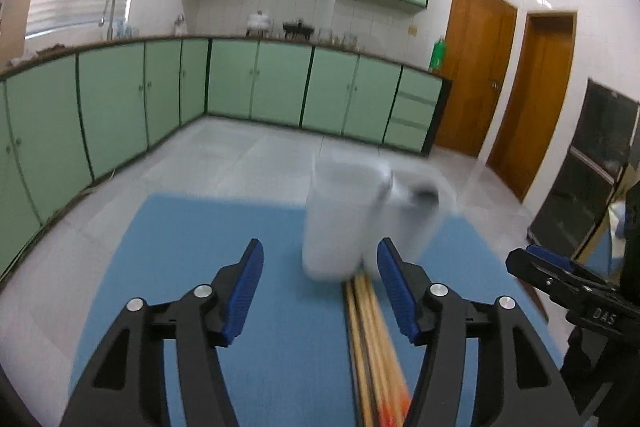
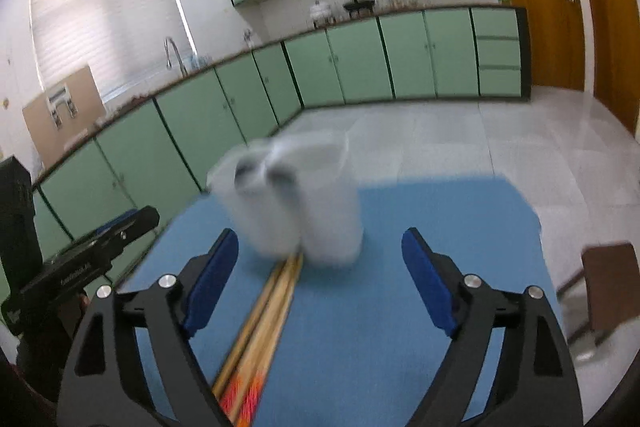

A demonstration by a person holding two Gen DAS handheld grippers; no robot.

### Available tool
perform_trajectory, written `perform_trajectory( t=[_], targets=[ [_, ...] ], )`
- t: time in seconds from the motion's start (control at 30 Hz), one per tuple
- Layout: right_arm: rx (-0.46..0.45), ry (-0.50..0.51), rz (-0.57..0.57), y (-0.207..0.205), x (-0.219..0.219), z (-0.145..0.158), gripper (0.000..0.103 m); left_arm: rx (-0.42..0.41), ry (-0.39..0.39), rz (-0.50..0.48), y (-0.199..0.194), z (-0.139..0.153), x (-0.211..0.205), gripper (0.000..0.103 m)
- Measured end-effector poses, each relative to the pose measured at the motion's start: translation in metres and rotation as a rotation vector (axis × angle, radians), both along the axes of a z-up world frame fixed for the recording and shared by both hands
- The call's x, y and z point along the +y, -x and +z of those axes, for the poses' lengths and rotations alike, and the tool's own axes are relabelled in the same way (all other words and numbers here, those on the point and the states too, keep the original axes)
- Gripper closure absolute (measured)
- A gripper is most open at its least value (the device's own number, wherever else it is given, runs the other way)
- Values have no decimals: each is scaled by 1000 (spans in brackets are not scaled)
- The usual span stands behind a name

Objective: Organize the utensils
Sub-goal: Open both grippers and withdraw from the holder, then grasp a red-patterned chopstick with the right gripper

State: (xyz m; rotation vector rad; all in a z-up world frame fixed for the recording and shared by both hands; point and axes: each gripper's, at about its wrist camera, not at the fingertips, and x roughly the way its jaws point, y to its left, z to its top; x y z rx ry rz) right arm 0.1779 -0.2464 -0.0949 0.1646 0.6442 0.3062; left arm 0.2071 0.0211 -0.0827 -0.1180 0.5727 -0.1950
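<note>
Two handheld grippers are seen, both built alike. Each finger of the left gripper (image 1: 320,291) is formed from a matte black frame with triangular cut-outs, and a ribbed blue pad (image 1: 245,291) is mounted on each inner face. Two round silver screw heads (image 1: 203,291) are set into each finger's linkage, just behind the pads. The right gripper (image 2: 320,283) is made the same way: black skeletal fingers, blue pads (image 2: 430,287) and paired silver screws (image 2: 473,281). Seen from the side beyond the left gripper's right finger, the right gripper's black body is marked with pale lettering reading "DAS" (image 1: 603,315), and a small screw is set near its tip.
</note>
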Motion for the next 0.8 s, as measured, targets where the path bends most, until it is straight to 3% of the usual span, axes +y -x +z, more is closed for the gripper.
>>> perform_trajectory(
  t=[0.33, 0.8],
  targets=[
    [148, 131, 29, 77, 35, -55, 23, 169, -131, -33, 63, -49, 0, 45],
    [233, 237, 44, 88, 74, -85, 38, 272, -157, -26, 82, -87, -6, 44]
  ],
)
